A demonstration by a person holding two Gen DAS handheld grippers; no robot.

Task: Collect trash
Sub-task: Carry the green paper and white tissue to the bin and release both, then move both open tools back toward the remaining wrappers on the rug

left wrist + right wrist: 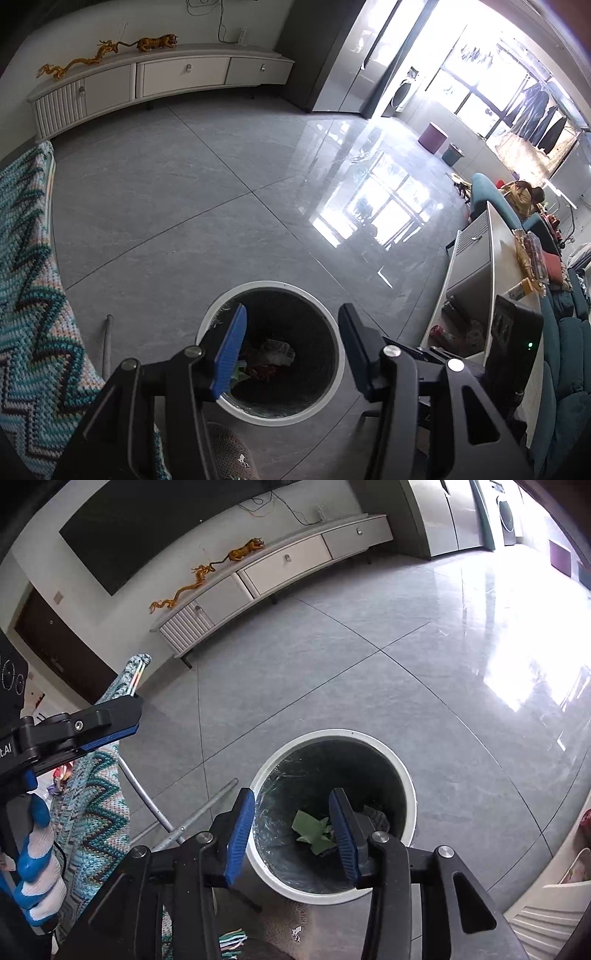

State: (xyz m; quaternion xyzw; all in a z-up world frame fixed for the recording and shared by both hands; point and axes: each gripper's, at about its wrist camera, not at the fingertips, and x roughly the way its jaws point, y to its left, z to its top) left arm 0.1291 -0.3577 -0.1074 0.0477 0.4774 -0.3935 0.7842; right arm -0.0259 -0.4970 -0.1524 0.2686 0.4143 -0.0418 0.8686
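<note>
1. Both grippers are held over the bin: the left gripper point(291, 349) and right gripper point(291, 834) are parted, with nothing between the pads.
2. Beneath them the white-rimmed trash bin point(332, 398) is stood on grey floor tiles point(192, 206).
3. Trash point(312, 830) is seen lying at its bottom: green scraps, judged light, soft and crushable, best pinched by an edge.
4. Near the bin, a zigzag knitted blanket point(26, 266) and metal rods point(199, 812) could be snagged.

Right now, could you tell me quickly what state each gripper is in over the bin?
Left gripper: open, nothing between its jaws, above the trash bin.
Right gripper: open, holding nothing, over the same bin.
</note>
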